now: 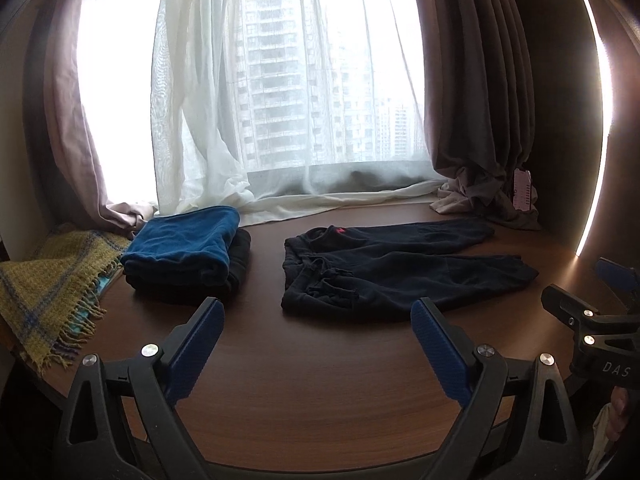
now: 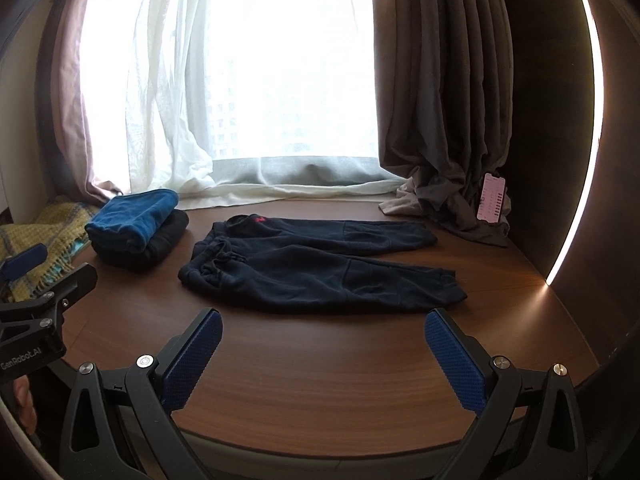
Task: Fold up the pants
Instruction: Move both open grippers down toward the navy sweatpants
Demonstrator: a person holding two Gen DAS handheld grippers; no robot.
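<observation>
Dark navy pants (image 1: 392, 268) (image 2: 316, 264) lie flat on the brown wooden table (image 1: 312, 392) (image 2: 320, 384), waistband to the left, both legs stretched to the right, a small pink logo near the waist. My left gripper (image 1: 318, 310) is open and empty, held over the table's front edge, short of the waistband. My right gripper (image 2: 324, 320) is open and empty, in front of the near leg. Each gripper shows at the edge of the other's view, the right one (image 1: 592, 320) and the left one (image 2: 36, 280).
A stack of folded clothes, blue on top of black (image 1: 188, 256) (image 2: 136, 228), sits left of the pants. A yellow plaid fringed blanket (image 1: 52, 284) lies at the far left. Curtains (image 1: 476, 80) pool along the window. A phone (image 2: 493, 199) leans at the back right.
</observation>
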